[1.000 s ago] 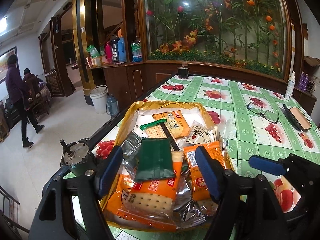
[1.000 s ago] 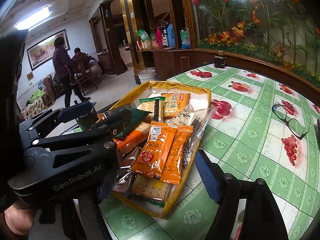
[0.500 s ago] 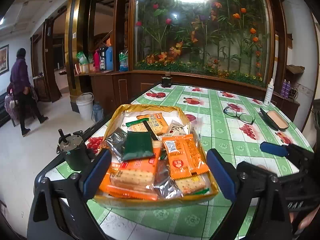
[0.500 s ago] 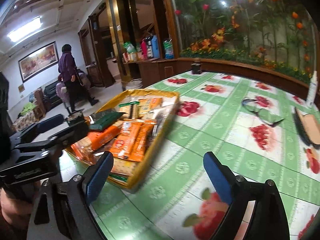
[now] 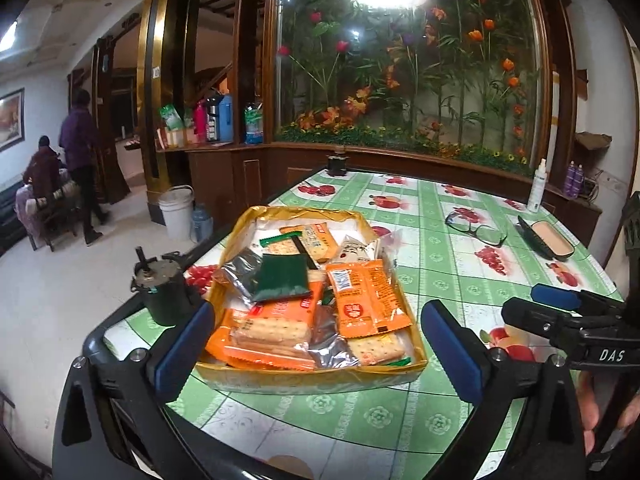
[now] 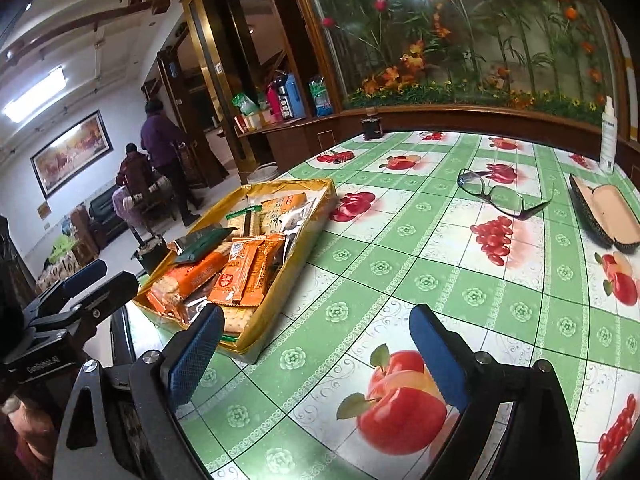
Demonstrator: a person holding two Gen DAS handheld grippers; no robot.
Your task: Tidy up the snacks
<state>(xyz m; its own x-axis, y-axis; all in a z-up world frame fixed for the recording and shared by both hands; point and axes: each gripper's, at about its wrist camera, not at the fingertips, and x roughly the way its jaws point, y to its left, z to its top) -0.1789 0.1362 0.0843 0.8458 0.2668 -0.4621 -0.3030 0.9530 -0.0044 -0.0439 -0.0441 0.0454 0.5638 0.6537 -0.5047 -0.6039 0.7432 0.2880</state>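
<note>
The tray (image 5: 320, 376) of snacks (image 5: 368, 304) lies on the surface, straight ahead of the left claw (image 5: 316, 344), which is nearer. Both claws are apart and empty; the right claw (image 6: 316, 356) has it to its left.

Bare tablecloth (image 6: 400, 280) between tray (image 6: 280, 280) and glasses (image 6: 504, 196)

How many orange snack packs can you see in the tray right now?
4, possibly more underneath: a long cracker pack front-left, two side-by-side packs front-right, one at the back of the tray.
</note>
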